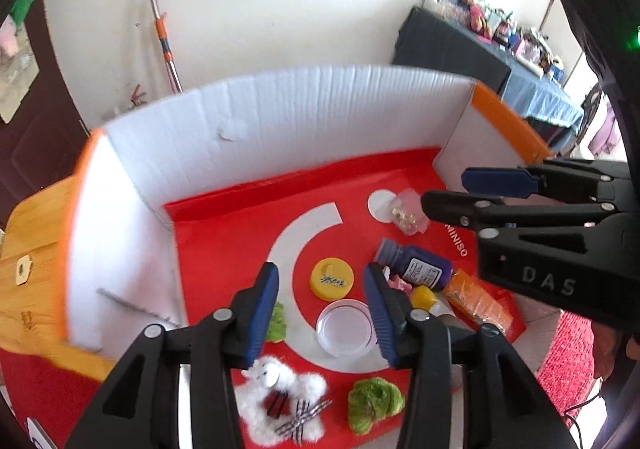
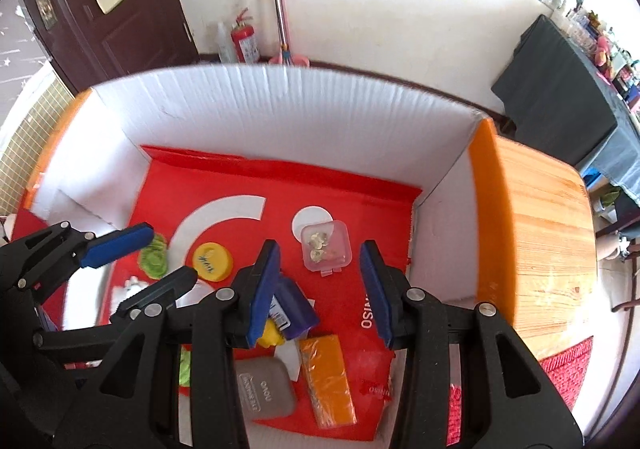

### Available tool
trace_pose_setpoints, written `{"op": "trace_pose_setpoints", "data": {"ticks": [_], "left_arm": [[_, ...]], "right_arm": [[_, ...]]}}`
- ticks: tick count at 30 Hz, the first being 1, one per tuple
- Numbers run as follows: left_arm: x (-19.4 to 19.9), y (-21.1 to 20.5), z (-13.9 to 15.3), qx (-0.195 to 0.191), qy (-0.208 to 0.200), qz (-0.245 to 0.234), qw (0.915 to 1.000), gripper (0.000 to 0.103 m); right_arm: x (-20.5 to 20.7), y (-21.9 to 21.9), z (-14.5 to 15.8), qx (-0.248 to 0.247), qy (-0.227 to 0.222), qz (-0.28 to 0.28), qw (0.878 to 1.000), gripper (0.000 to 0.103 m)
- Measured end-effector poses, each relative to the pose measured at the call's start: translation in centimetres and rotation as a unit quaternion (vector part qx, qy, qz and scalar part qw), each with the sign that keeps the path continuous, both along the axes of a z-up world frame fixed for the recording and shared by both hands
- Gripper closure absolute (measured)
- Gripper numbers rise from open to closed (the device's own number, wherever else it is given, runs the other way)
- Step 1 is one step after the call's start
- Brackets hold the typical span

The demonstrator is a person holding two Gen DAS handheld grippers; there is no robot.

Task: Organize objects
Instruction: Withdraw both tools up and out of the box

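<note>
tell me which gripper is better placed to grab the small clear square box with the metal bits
Right. The open right gripper points at the small clear square box, just beyond its fingertips. The left gripper frames a round clear dish instead.

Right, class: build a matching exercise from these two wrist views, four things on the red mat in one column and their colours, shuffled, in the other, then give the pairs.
Things:
1. round lid
2. small bottle
3. flat packet
4. zip case

Colours:
A. grey
B. orange
C. yellow
D. purple

Pairs: 1-C, 2-D, 3-B, 4-A
</note>
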State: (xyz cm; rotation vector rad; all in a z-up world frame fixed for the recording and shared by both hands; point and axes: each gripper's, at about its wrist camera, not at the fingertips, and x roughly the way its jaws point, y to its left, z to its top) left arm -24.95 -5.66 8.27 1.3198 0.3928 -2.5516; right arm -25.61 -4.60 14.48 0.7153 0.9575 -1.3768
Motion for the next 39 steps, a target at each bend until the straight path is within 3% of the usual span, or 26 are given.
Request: {"op": "trace_pose_setpoints", "data": {"ticks": [5, 7, 9, 12, 15, 18, 22, 29, 39], "left_arm": [[2.8, -0.2, 2.1, -0.031, 0.044, 0.021, 0.9983, 0.042], [2.6, 0.5, 3.1, -0.049, 0.061, 0.029, 0.9965, 0.037], [3.3, 0.8, 3.7, -0.059, 0.080, 0.036, 0.9943, 0.034], [4.5, 1.3, 4.5, -0.061, 0.106, 0.050, 0.9912, 0.028], [6.1, 1.7, 4.8, -0.062, 0.127, 0.062, 0.9880, 0.021], [7.1, 2.2, 4.7, -0.065, 0.142, 0.075, 0.9848, 0.015], [8.7, 2.6, 4.0, -0.067, 0.156, 0.098, 0.9805, 0.010], [9.6, 3.8, 2.4, -0.096, 0.166, 0.128, 0.9730, 0.003], [8.8, 4.4, -0.5, -0.117, 0.164, 0.153, 0.9676, 0.001]], "right_arm": [[0.3, 2.3, 1.8, -0.036, -0.019, 0.004, 0.999, 0.056], [0.1, 3.4, 2.4, -0.056, -0.011, 0.004, 0.998, 0.040], [0.6, 5.1, 3.3, -0.086, -0.010, 0.005, 0.996, 0.038], [1.2, 4.9, 3.7, -0.116, -0.019, 0.001, 0.993, 0.037], [0.6, 7.0, 4.3, -0.149, -0.031, -0.003, 0.988, 0.024], [0.7, 9.2, 4.6, -0.184, -0.024, 0.004, 0.983, 0.020], [1.0, 11.6, 3.7, -0.228, -0.030, 0.013, 0.973, 0.011], [1.5, 13.5, 1.4, -0.272, -0.014, 0.024, 0.962, 0.007], [0.0, 11.4, -2.5, -0.258, -0.022, 0.004, 0.966, 0.006]]}}
